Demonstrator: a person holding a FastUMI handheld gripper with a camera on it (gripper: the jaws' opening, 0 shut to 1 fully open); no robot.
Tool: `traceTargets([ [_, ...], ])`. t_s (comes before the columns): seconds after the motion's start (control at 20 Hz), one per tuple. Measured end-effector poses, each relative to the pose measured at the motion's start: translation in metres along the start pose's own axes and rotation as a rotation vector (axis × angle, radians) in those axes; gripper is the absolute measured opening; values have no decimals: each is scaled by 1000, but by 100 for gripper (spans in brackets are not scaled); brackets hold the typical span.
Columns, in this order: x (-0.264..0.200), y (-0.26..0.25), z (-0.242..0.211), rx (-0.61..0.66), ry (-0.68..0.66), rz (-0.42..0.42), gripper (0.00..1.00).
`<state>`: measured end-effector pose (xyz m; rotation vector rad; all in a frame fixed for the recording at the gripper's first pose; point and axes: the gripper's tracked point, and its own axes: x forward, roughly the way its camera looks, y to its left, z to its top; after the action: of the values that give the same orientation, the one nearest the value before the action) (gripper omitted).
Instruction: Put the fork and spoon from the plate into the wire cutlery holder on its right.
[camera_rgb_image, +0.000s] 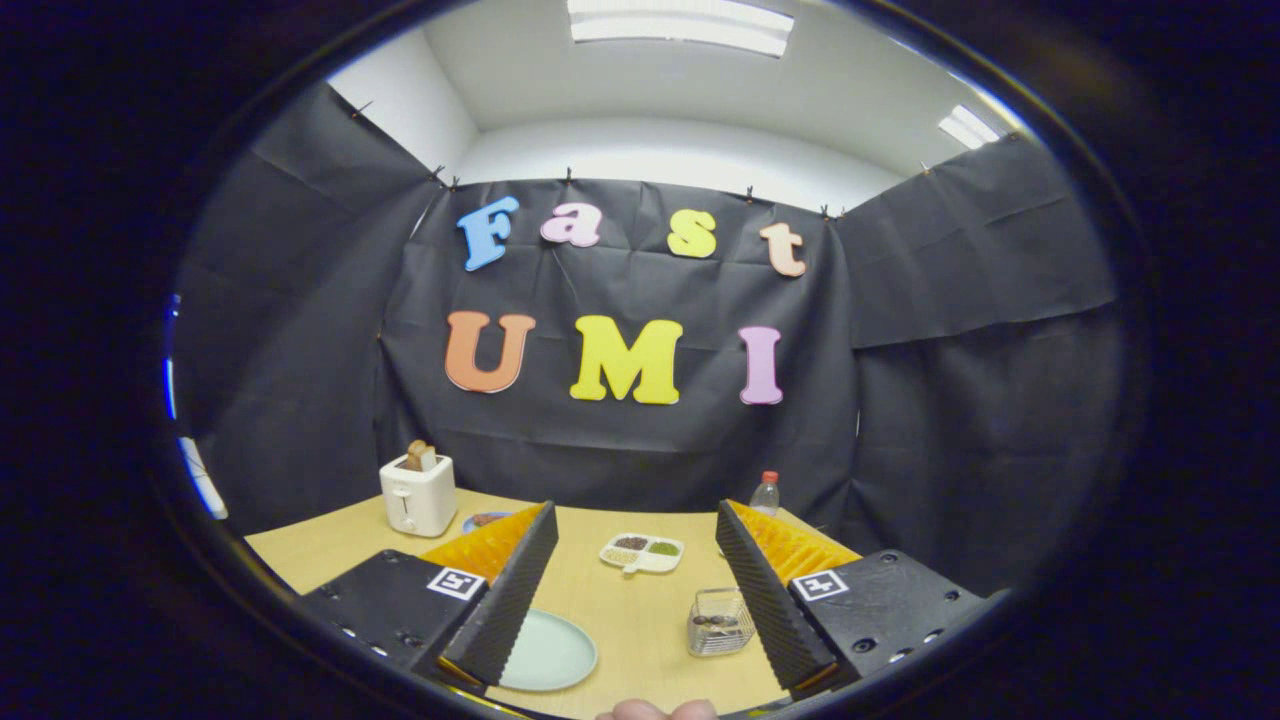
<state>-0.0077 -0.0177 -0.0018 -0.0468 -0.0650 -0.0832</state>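
A pale green plate (550, 655) lies on the wooden table (640, 610), partly hidden under my left finger (505, 590). The part of the plate that shows is bare. To its right stands the small wire cutlery holder (718, 622), just inside my right finger (760, 590). Something dark sits in the holder's top; I cannot tell what it is. My gripper (635, 508) is held above the table, open wide, with nothing between its fingers.
A white toaster (418, 492) with toast stands at the far left, with a small blue plate (485, 520) beside it. A white divided dish (642, 552) lies beyond the fingers, and a bottle (765, 493) stands at the back right. A person's fingertip (655, 710) shows at the near edge.
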Motion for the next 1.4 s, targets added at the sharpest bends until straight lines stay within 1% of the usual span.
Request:
traceTargets([
  [0.2,-4,19,0,-72,-36,-5,96],
  [0.35,-4,31,0,-40,-20,23,96],
  [0.8,-2,12,14,63,-30,-14,96],
  [1.4,-1,7,18,90,-34,-36,96],
])
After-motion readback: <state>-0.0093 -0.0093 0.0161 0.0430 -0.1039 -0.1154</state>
